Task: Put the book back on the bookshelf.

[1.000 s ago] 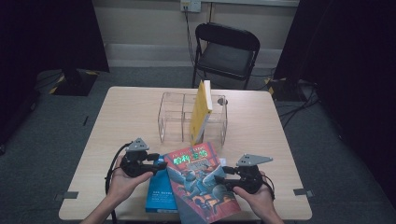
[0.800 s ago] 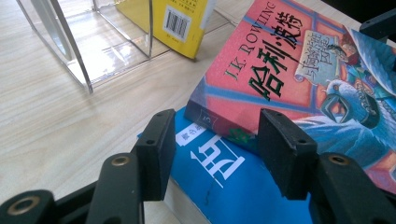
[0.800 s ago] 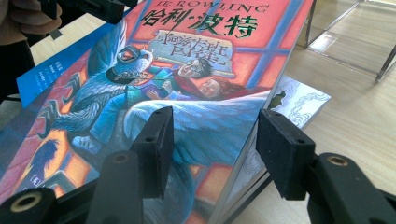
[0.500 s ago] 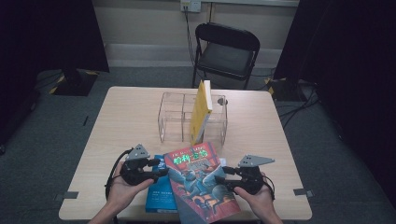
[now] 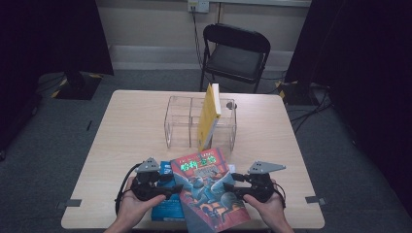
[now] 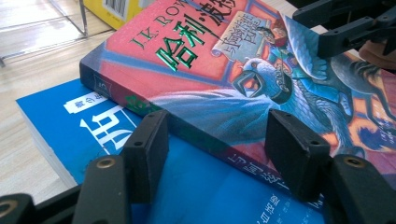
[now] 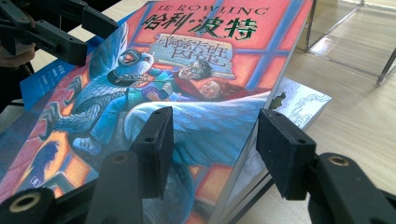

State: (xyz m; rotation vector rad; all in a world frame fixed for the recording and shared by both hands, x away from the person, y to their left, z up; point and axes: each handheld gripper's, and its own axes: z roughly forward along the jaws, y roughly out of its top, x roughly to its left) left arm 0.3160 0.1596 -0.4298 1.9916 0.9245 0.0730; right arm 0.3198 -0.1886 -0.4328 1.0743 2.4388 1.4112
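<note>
Jaws of the left gripper [image 5: 171, 187] have just widened, straddling the red book's [image 5: 210, 187] spine unpressed, after sliding along the tabletop's near edge. Right gripper [image 5: 232, 186], level, clamps its opposite edge over the blue book [image 5: 167, 208].

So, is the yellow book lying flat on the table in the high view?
No, the yellow book stands upright inside the clear rack, with its top edge above the rack's walls.
</note>
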